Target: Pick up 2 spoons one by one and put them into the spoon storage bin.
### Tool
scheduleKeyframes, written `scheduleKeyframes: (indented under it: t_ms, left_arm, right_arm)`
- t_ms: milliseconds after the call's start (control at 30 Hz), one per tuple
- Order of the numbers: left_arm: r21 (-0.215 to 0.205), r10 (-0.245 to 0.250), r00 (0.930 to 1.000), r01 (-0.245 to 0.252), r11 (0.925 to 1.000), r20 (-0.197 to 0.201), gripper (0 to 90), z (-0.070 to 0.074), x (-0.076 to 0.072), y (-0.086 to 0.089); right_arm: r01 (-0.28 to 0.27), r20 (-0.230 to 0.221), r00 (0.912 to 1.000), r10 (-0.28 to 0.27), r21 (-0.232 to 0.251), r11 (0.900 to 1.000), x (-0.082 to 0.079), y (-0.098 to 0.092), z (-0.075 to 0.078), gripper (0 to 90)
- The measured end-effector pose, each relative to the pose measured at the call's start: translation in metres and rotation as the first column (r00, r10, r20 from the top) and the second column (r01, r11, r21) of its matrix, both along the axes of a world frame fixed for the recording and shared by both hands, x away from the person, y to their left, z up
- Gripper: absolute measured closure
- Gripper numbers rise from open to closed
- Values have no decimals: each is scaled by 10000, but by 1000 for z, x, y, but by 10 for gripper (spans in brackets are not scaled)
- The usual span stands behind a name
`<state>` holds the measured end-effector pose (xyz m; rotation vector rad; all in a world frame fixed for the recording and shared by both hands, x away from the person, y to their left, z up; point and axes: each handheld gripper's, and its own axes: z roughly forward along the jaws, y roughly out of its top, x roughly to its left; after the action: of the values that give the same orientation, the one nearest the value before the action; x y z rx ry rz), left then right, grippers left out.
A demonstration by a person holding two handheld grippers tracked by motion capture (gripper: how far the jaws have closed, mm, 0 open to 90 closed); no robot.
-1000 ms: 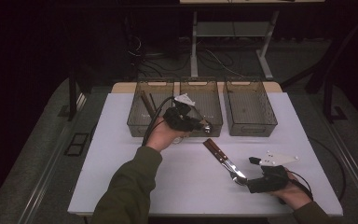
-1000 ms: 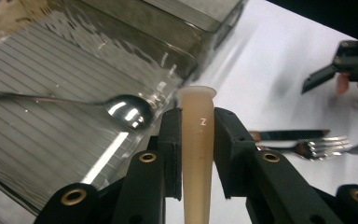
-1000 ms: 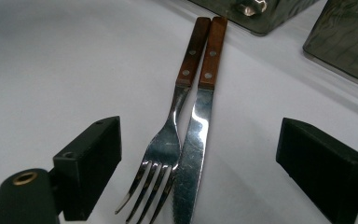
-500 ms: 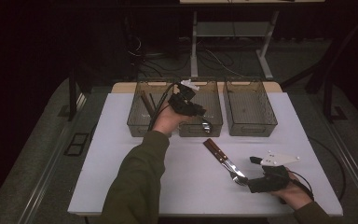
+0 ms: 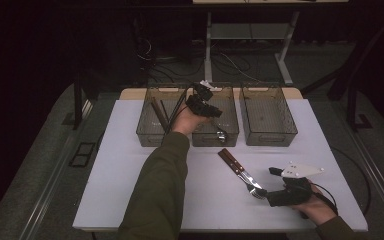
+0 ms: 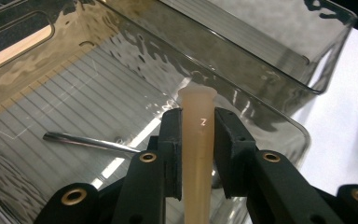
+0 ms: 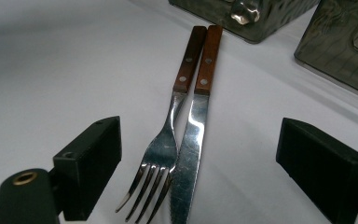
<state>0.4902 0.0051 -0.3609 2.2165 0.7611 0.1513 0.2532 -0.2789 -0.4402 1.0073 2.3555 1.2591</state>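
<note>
1. Against the earlier high views, the left gripper (image 5: 203, 102) has been carried away from the person's side of the table and out over the middle bin (image 5: 232, 107), while the right gripper (image 5: 279, 192) has been kept where it was
2. In the left gripper view a pale tan handle (image 6: 198, 140) is seen clamped upright between the two pads (image 6: 170, 144), its rounded end standing just past the fingertips; the jaws are closed on it from both sides
3. Beyond those fingertips the ribbed floor of the bin is seen, with a steel utensil (image 6: 91, 141) already lying in it to the left of the jaws
4. It is judged that the carry is nearly done and that a release into this bin is what remains for the held piece
5. The right gripper's jaws are held wide apart and empty; a wooden-handled fork (image 7: 170, 140) and knife (image 7: 193, 135) lie touching side by side on the white table (image 7: 51, 70) between the fingertips, handles pointing away
6. These two are judged to be the next pieces to be sorted
</note>
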Motion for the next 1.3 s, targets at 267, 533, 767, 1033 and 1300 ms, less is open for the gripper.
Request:
scheduleKeyframes:
  t_ms: [267,533,767,1033,1300]
  left_arm:
    - [92,455,9990,-455,9989,-39,664,-8,6,-1]
    - [-347,428,9987,-419,9985,260,457,2,-7,12]
    - [-721,224,9989,-195,9972,401,388,5,-32,29]
    - [-675,-158,9955,222,9975,930,324,2,-64,44]
    - [-847,-430,9911,539,9950,1259,265,-6,-101,58]
  right_arm:
    - [-16,8,10000,16,73,10000,0,-1,0,139]
    - [-21,23,10000,21,38,10000,0,-1,0,139]
    - [-86,14,10000,86,7,10000,1,0,-1,139]
    - [-30,-42,10000,30,-81,10000,1,0,-1,139]
    - [-53,-62,10000,52,-125,9999,2,1,-2,139]
